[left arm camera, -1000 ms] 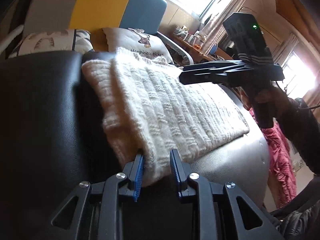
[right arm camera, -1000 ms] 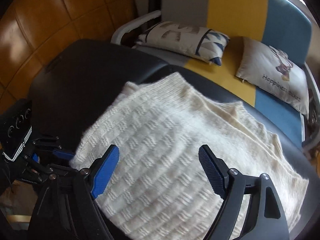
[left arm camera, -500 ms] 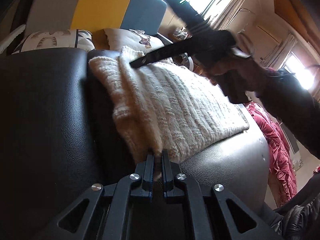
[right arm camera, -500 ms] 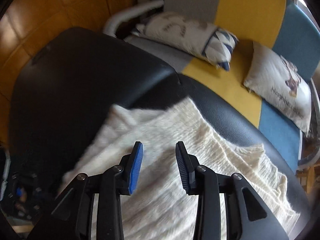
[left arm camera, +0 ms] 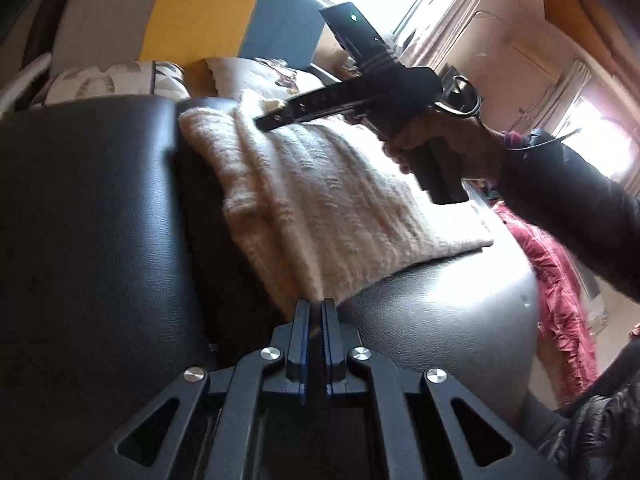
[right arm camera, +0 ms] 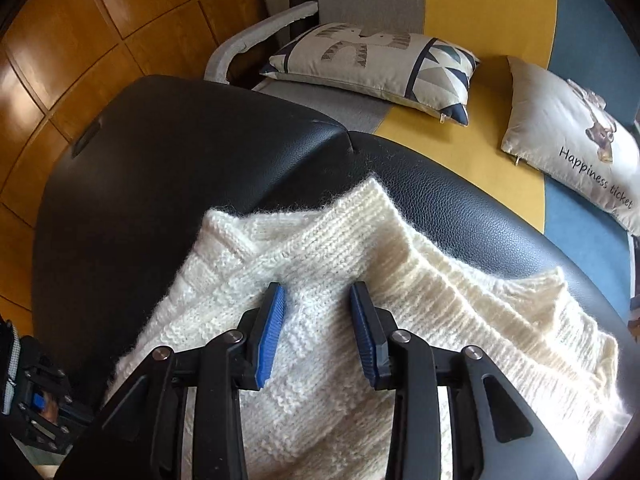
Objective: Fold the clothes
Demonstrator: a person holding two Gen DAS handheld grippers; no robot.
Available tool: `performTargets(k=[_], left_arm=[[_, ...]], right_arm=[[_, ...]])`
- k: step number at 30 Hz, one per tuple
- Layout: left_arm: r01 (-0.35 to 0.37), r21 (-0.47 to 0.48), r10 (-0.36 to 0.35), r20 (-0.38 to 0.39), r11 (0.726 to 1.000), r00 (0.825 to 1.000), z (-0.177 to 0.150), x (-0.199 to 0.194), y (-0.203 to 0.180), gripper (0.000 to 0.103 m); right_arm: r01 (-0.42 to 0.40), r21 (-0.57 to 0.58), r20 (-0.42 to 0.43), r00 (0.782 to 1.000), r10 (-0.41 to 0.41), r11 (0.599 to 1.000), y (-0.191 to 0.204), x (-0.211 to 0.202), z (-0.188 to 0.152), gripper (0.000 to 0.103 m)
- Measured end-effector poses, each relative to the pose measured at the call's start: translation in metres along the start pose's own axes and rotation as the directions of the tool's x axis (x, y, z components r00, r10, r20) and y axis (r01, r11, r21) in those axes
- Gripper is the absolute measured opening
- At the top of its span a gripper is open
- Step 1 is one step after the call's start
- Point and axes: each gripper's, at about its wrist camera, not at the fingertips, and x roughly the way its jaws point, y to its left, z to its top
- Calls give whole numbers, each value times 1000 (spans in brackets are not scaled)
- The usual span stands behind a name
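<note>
A cream knitted sweater lies on a black leather table. My left gripper is shut on the sweater's near corner at the table's front. My right gripper is open, its blue pads resting on the sweater just behind its far folded edge. In the left wrist view the right gripper reaches over the sweater's far end, held by a hand.
A grey, yellow and blue sofa stands behind the table with two cushions. Wooden floor is at the left. A red garment hangs beyond the table's right edge.
My left gripper has closed on the sweater's near corner. My right gripper has moved from the middle to the sweater's far edge, narrowing its jaws.
</note>
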Motion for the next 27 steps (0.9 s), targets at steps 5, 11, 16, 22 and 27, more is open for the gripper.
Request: performTargets(k=[5, 11, 16, 22, 27], left_arm=[[-6, -2, 6, 34, 1000, 999, 10, -9, 4, 19], [64, -24, -62, 42, 998, 997, 34, 1, 15, 25], [99, 18, -98, -54, 995, 994, 38, 29, 8, 25], [111, 39, -108, -70, 993, 992, 25, 24, 5, 5], [84, 38, -81, -73, 996, 994, 24, 19, 2, 5]], right_arm=[[7, -1, 6, 1000, -7, 1000, 1, 0, -1, 37], [14, -3, 13, 1000, -14, 1000, 2, 0, -2, 37], [9, -15, 19, 1000, -9, 1000, 1, 1, -3, 37], [-2, -26, 35, 999, 3, 1000, 0, 1, -5, 37], [0, -18, 38, 999, 0, 1000, 1, -1, -5, 37]])
